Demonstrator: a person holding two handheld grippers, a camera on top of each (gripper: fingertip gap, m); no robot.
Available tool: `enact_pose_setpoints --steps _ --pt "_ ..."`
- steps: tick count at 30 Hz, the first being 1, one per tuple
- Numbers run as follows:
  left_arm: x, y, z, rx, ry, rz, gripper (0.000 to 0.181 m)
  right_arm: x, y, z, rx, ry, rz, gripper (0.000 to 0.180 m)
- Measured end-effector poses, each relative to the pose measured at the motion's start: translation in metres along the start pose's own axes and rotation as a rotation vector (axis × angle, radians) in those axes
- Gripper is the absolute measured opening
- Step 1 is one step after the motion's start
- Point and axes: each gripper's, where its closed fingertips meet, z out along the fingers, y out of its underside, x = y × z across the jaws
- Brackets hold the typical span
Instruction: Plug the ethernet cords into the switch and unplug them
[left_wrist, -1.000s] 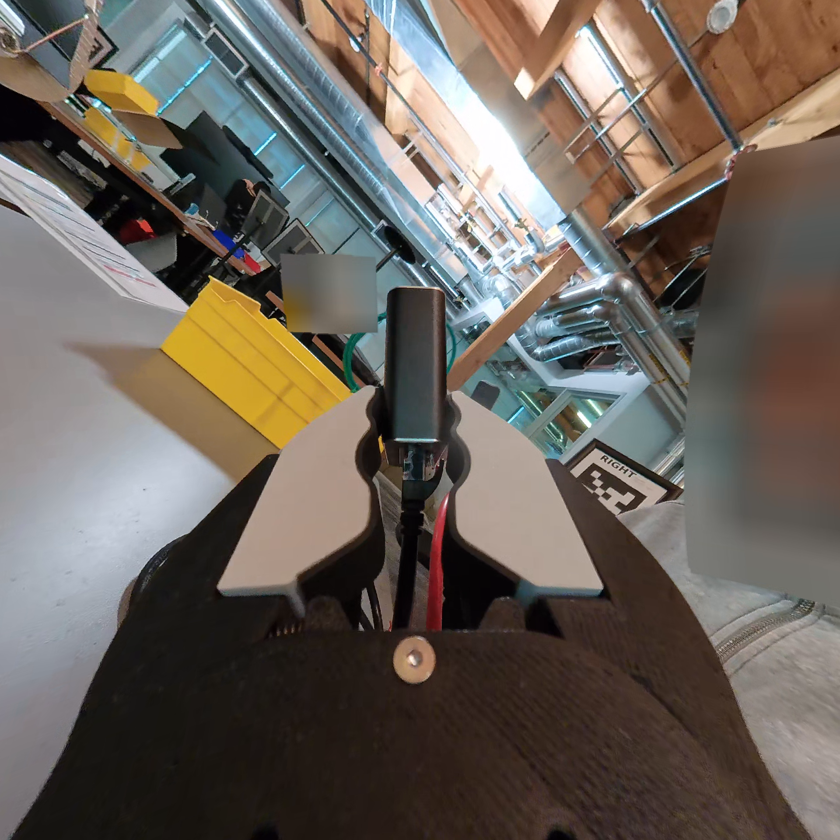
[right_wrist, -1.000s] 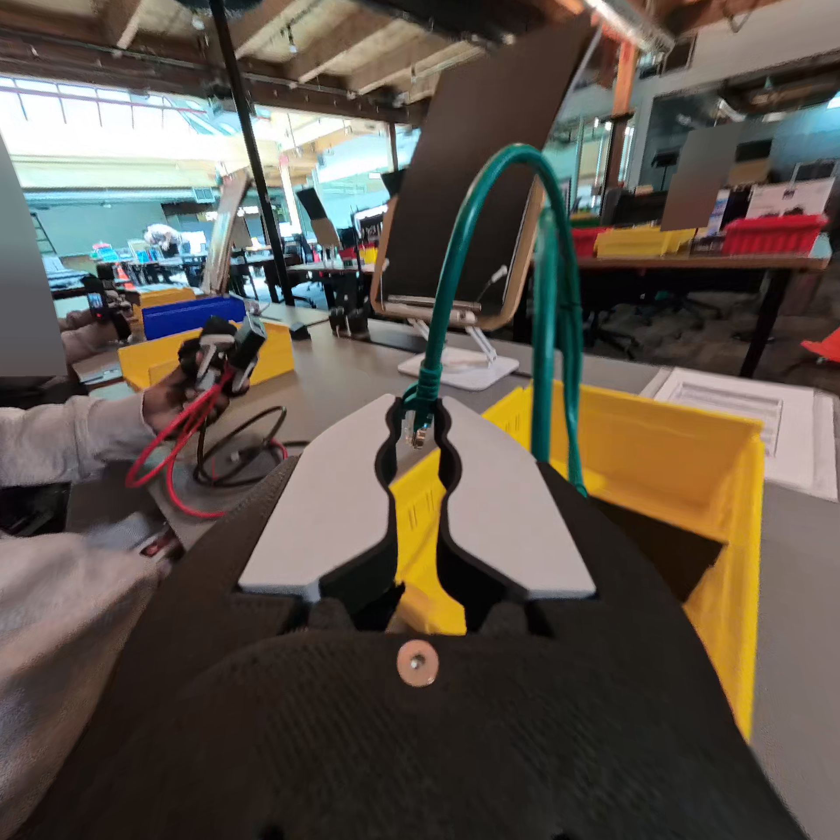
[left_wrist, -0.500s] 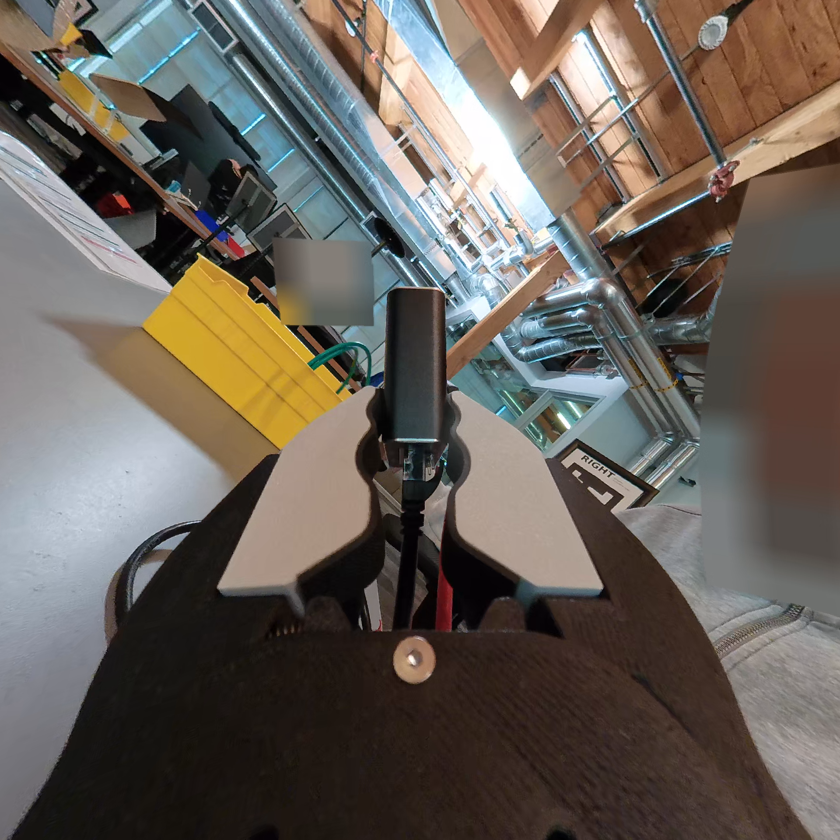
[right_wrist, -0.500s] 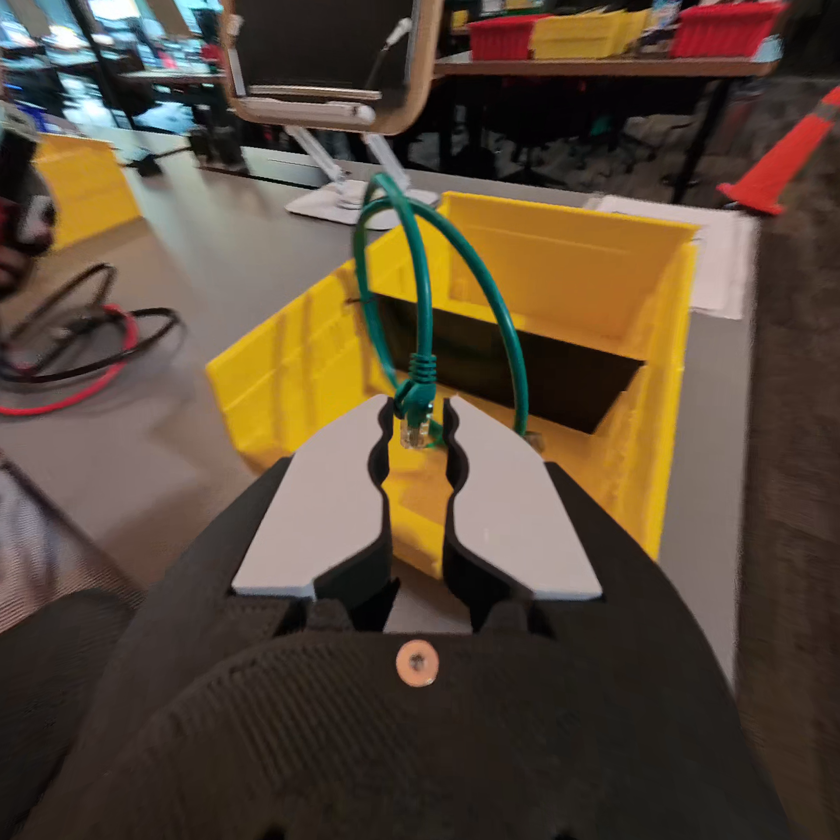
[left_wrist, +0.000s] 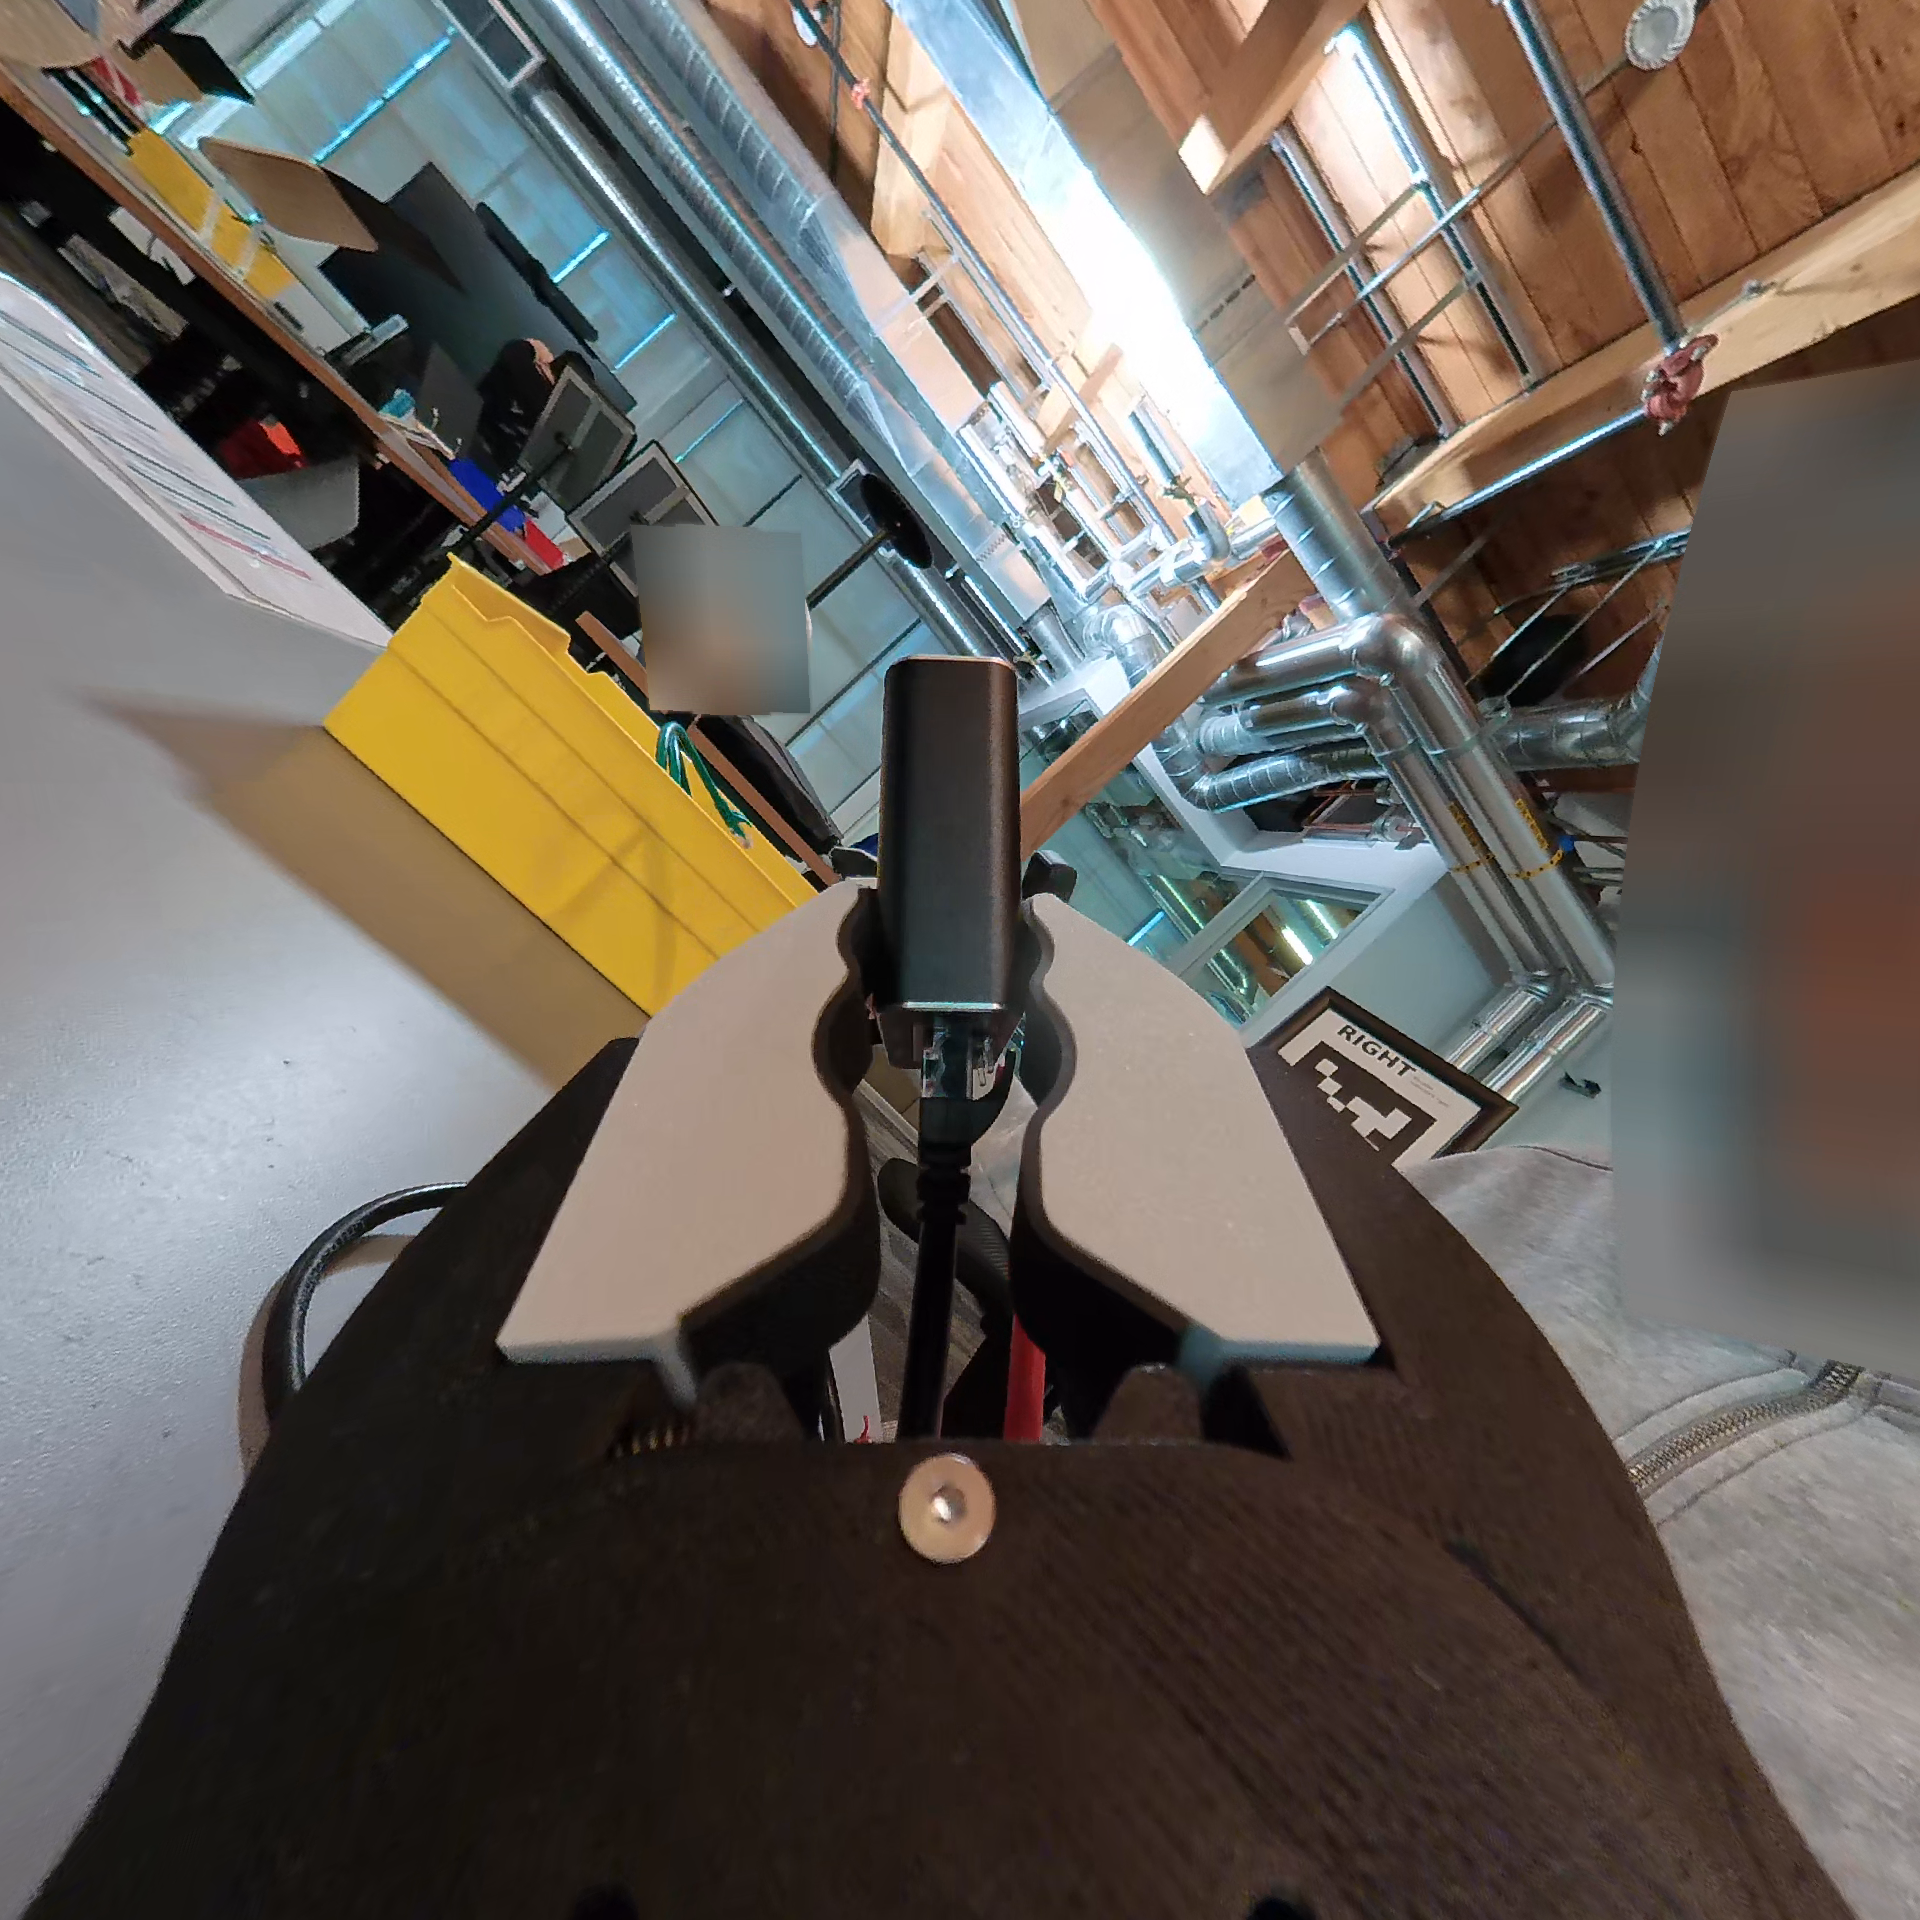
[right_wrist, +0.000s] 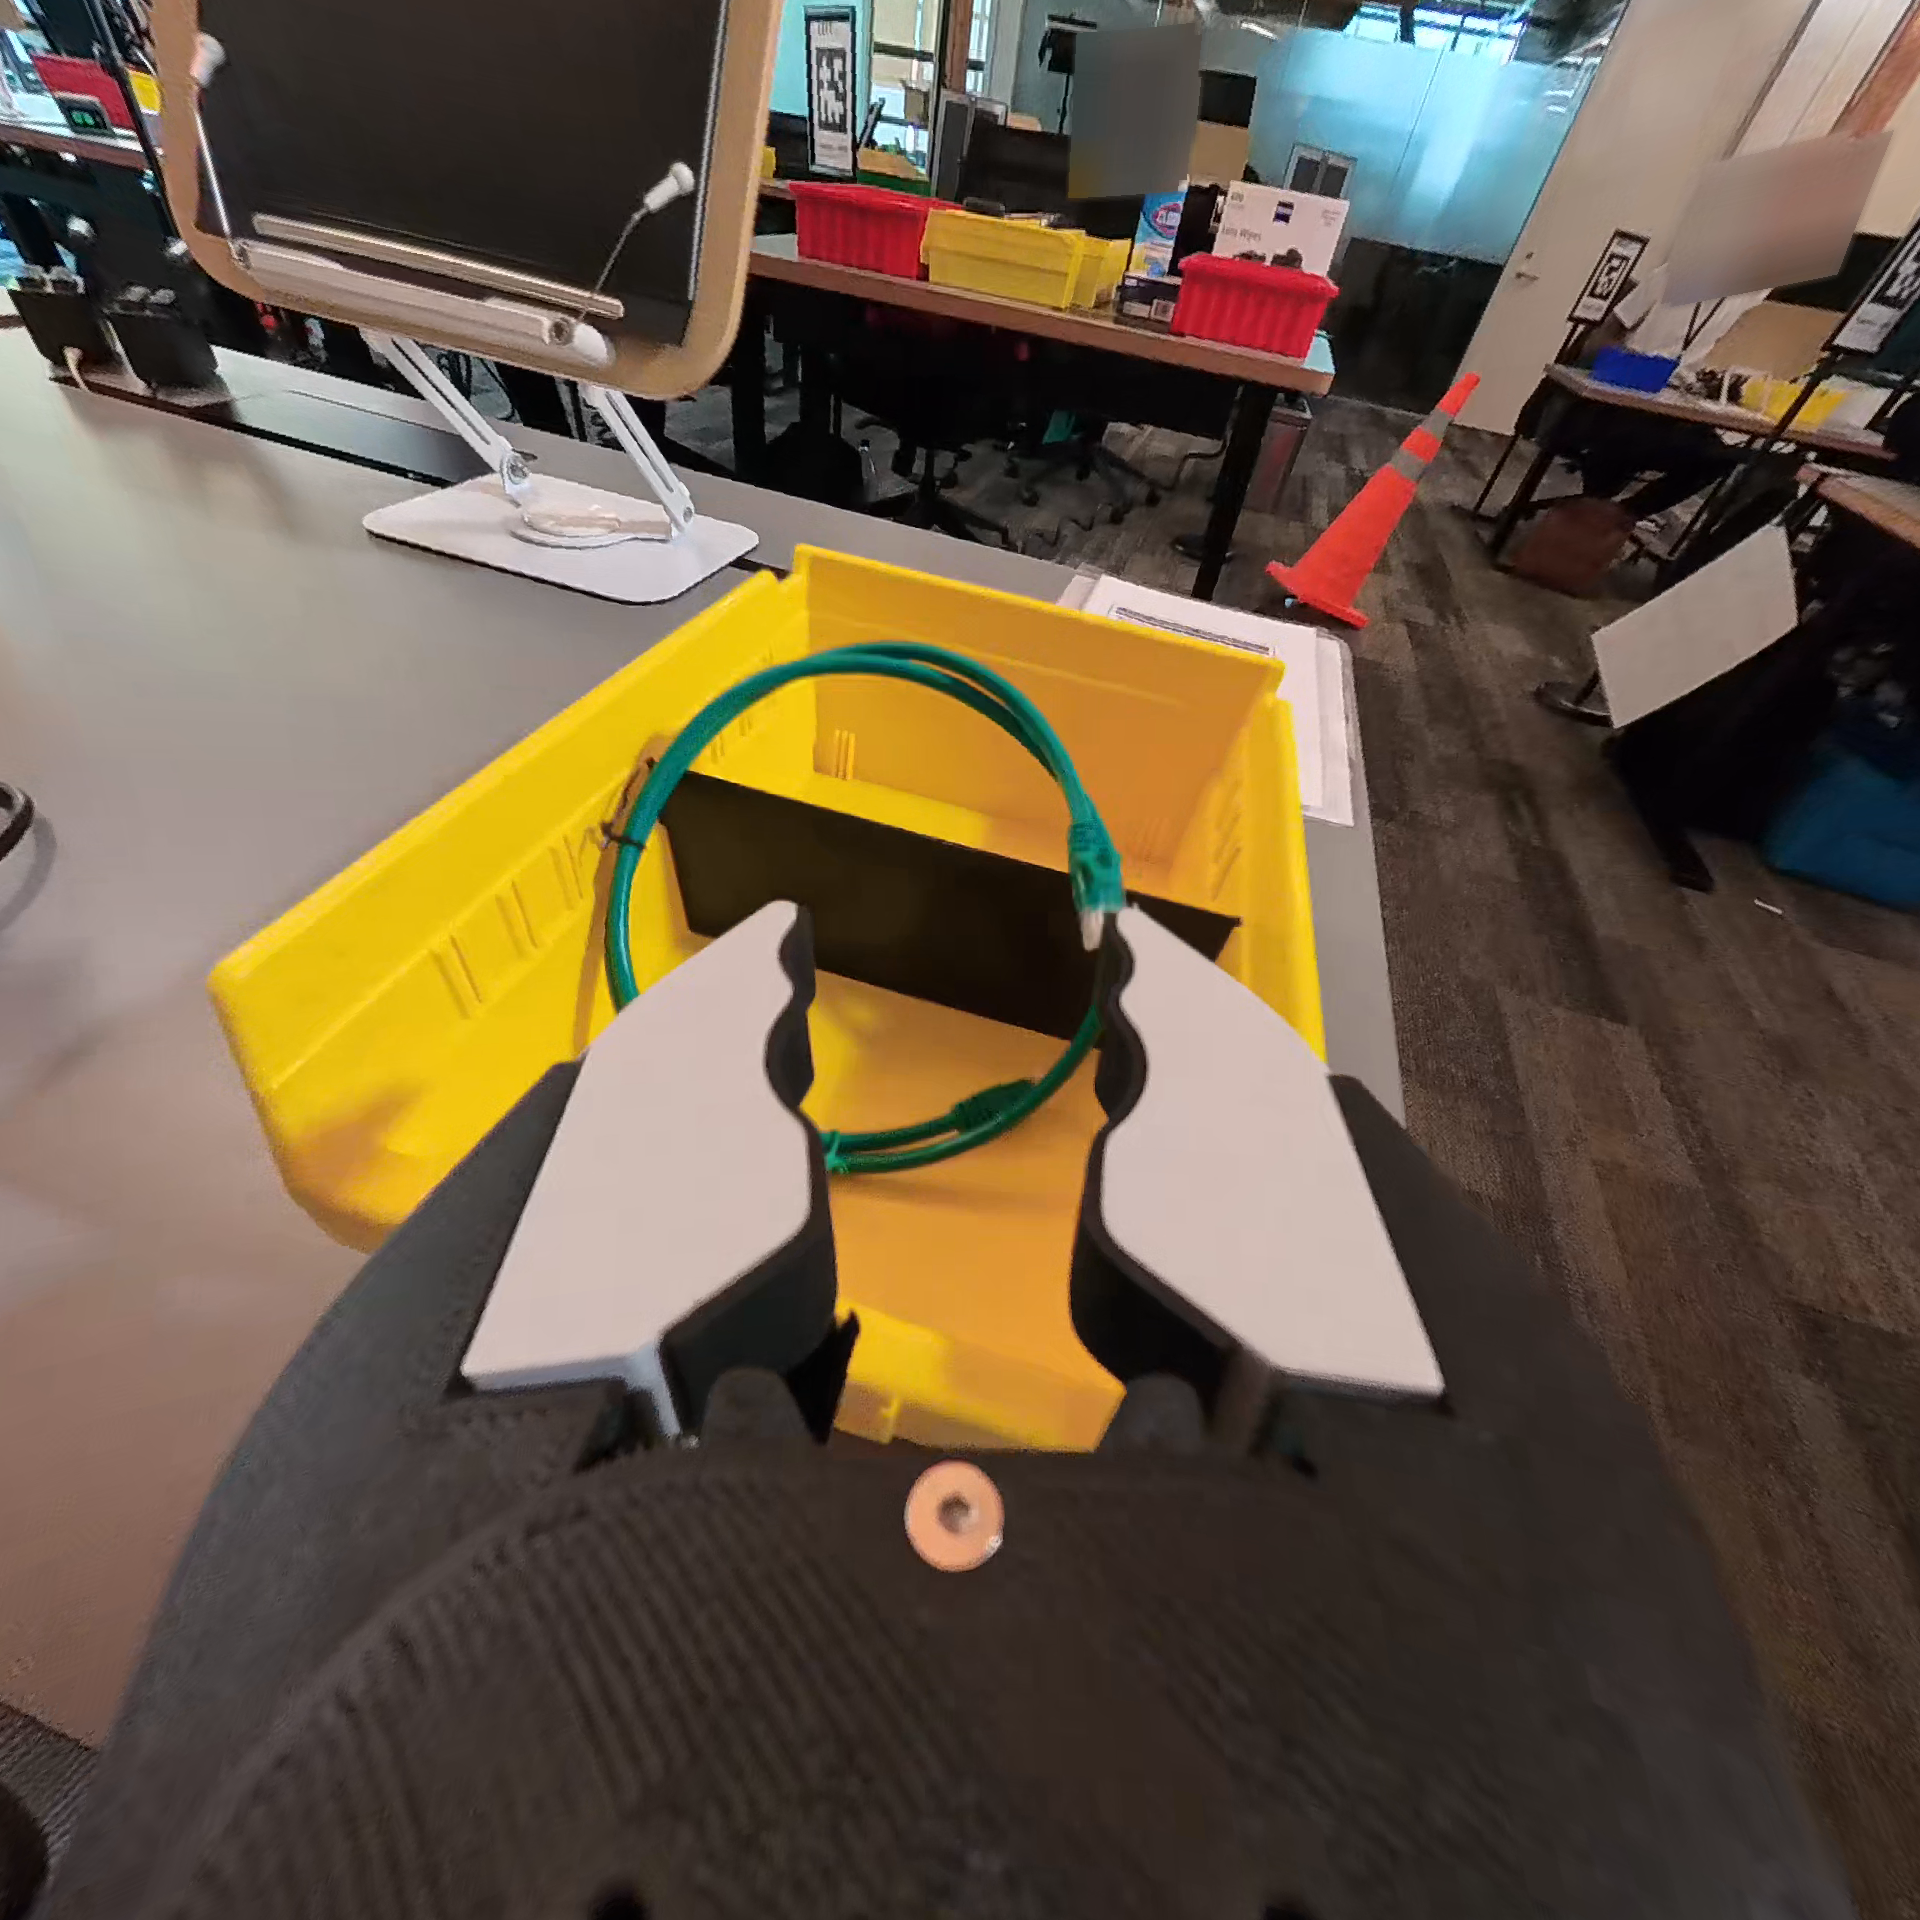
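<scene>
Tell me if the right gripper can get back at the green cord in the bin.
Probably yes. The right gripper is open just above the yellow bin, and the green cord lies uncovered inside, draped over the black divider.

A square-patterned marker card (left_wrist: 1371, 1091) at right bears a printed word; a white box (right_wrist: 1283, 227) far back carries printing.

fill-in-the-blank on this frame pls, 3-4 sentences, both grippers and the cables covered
1. The left gripper is shut on a dark ____ switch.
2. The right gripper hangs over the yellow bin with its jaws ____.
3. The coiled cable draped over the bin's black divider is ____ in colour.
4. The cable plugged into the near end of the switch is ____.

Missing words: metal; open; green; black
</scene>
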Motion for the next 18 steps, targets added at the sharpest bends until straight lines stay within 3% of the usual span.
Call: enact_pose_setpoints --steps 6,9,12,18 --pt "0.0 0.001 0.0 -0.003 0.002 -0.006 0.025 -0.002 0.017 0.017 -0.115 0.091 -0.073 0.05" --pt "-0.001 0.002 0.001 -0.005 0.001 -0.008 0.026 0.017 0.046 0.025 -0.315 0.252 -0.069 0.038" --pt "-0.002 0.003 0.001 -0.004 -0.001 -0.014 0.025 0.018 0.066 0.036 -0.488 0.272 -0.067 0.025" --pt "-0.002 0.006 0.003 -0.012 0.001 -0.017 0.026 0.038 0.086 0.061 -0.661 0.335 -0.062 0.036"
